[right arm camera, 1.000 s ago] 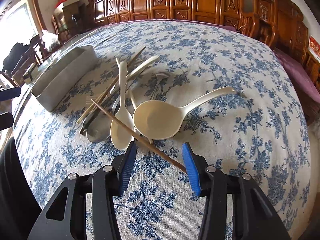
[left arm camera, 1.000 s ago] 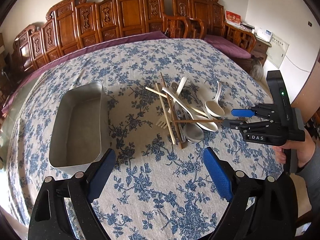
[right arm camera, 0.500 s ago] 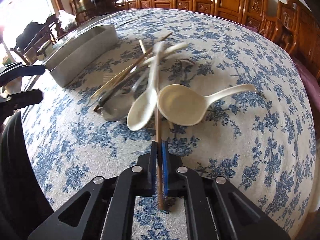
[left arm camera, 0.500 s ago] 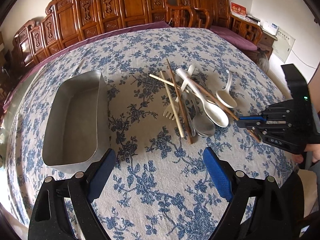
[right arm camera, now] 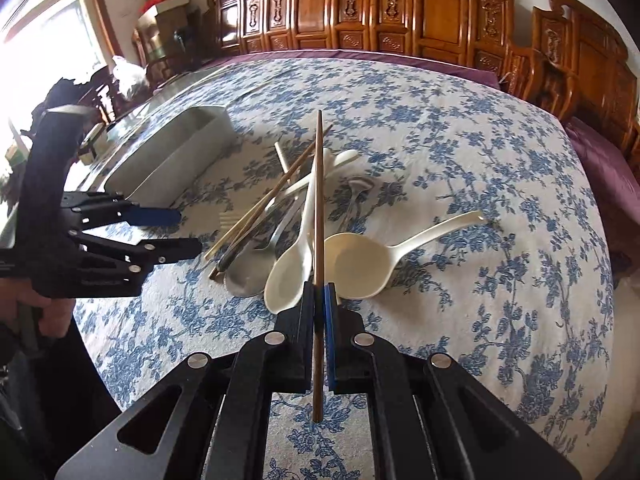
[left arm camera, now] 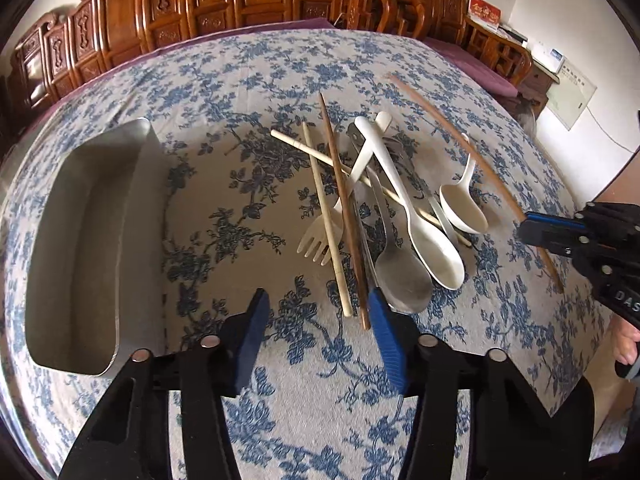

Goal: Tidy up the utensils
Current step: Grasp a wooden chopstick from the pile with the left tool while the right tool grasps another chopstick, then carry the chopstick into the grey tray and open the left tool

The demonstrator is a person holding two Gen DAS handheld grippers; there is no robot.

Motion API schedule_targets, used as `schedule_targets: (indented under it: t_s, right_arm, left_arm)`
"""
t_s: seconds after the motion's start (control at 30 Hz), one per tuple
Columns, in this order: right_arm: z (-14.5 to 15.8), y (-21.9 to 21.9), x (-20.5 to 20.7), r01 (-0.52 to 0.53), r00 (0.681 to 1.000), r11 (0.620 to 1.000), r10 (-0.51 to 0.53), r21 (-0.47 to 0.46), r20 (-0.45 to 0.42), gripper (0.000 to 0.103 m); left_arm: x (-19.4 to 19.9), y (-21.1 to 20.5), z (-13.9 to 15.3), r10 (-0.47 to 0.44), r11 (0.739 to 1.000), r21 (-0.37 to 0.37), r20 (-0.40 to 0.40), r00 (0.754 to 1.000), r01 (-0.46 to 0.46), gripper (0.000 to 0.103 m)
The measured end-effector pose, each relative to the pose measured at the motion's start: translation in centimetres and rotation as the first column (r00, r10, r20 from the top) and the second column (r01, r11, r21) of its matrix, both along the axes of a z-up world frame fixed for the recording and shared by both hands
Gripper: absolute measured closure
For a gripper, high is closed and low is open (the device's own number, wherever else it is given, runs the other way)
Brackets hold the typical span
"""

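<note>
Right wrist view first: the right gripper (right arm camera: 319, 296) is clamped tight on a long dark brown wooden chopstick (right arm camera: 318, 200), pinching it near its back end, so most of the stick juts forward over the heap, lifted clear of it; from the left wrist view you can see that same stick slanting up across the floral blue-and-white tablecloth (left arm camera: 256, 92); the left gripper (left arm camera: 318, 336) hovers low with its blue pads spread wide, nothing between them, just short of the near ends of the pile; that pile holds a second dark wooden chopstick (left arm camera: 344, 216), two pale bamboo chopsticks (left arm camera: 326, 220), a cream plastic fork (left arm camera: 320, 236), a steel spoon (left arm camera: 400, 276), a long white plastic spoon (left arm camera: 416, 224) and a short-handled white soup spoon (left arm camera: 464, 208); the rectangular metal tray (left arm camera: 132, 208) sits off to the left, well apart from the heap, nothing in it that I can see; now the risks, as I judge them: a grip so near the tail leaves a long lever, so a quick swing could let the stick pivot or slide out between the pads; the carry to the tray passes close to the left gripper, and a knock there could dislodge it; dipping the tip could snag the crossed handles and scatter them.
</note>
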State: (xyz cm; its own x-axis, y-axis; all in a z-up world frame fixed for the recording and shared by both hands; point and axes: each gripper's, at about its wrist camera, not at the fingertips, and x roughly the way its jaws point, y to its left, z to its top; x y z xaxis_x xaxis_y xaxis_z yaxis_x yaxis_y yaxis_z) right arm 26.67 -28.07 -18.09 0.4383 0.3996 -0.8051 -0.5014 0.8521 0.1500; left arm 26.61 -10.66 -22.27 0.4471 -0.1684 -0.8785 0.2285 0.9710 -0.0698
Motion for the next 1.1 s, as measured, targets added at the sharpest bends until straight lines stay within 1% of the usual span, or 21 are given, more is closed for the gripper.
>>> schedule_targets:
  t_s: [0.03, 0.1, 0.17, 0.23, 0.33, 0.37, 0.4, 0.43, 0.47, 0.7, 1.1]
  right_arm:
    - [0.1, -0.2, 0.1, 0.012, 1.0, 1.0, -0.012, -0.001, 0.0, 0.097]
    - [0.1, -0.6, 0.4, 0.034, 0.999, 0.999, -0.034, 0.003, -0.002, 0.097]
    - [0.2, -0.9, 0.5, 0.051, 0.999, 0.999, -0.051, 0.003, -0.006, 0.097]
    - [0.3, -1.1, 0.7, 0.061, 0.998, 0.998, -0.061, 0.002, -0.006, 0.097]
    - [0.5, -1.4, 0.7, 0.08, 0.997, 0.997, -0.08, 0.001, -0.008, 0.097]
    - [0.5, -1.4, 0.7, 0.085, 0.996, 0.996, -0.085, -0.001, -0.008, 0.097]
    - [0.6, -1.4, 0.7, 0.089, 0.996, 0.996, -0.089, -0.004, -0.009, 0.097]
    - [0.6, -1.4, 0.7, 0.093, 0.996, 0.996, -0.093, -0.006, -0.01, 0.097]
    - [0.6, -1.3, 0.6, 0.095, 0.995, 0.995, -0.095, -0.01, -0.01, 0.097]
    - [1.4, -0.4, -0.6, 0.1, 0.995, 0.994, -0.1, -0.034, 0.003, 0.097]
    - [4.0, 3.6, -2.3, 0.103, 0.994, 0.994, -0.102, -0.019, 0.048, 0.097]
  left_arm:
    - [0.2, -0.2, -0.3, -0.002, 1.0, 0.0, -0.005, 1.0, 0.002, 0.062]
    - [0.6, -0.5, -0.9, -0.002, 1.0, 0.018, -0.016, 1.0, 0.002, 0.072]
    - [0.9, -0.7, -1.4, -0.002, 0.999, 0.033, -0.027, 1.0, 0.003, 0.074]
    - [1.1, -0.8, -1.8, 0.003, 0.999, 0.039, -0.035, 0.999, -0.001, 0.075]
    - [1.3, -0.8, -1.9, 0.008, 0.999, 0.033, -0.038, 0.999, -0.007, 0.079]
    - [1.4, -0.7, -1.9, 0.007, 1.0, 0.03, -0.039, 0.999, -0.006, 0.084]
    - [1.3, -0.7, -1.9, 0.006, 1.0, 0.031, -0.043, 0.999, -0.005, 0.093]
    - [1.3, -0.6, -2.0, 0.007, 1.0, 0.031, -0.048, 0.999, -0.006, 0.097]
    - [1.2, -0.5, -1.9, 0.008, 1.0, 0.028, -0.047, 0.999, -0.007, 0.099]
    - [0.4, 1.0, 0.1, 0.017, 1.0, 0.002, 0.0, 1.0, -0.017, 0.099]
    - [-1.9, 5.2, 5.5, 0.031, 0.999, -0.03, 0.11, 0.993, -0.028, 0.099]
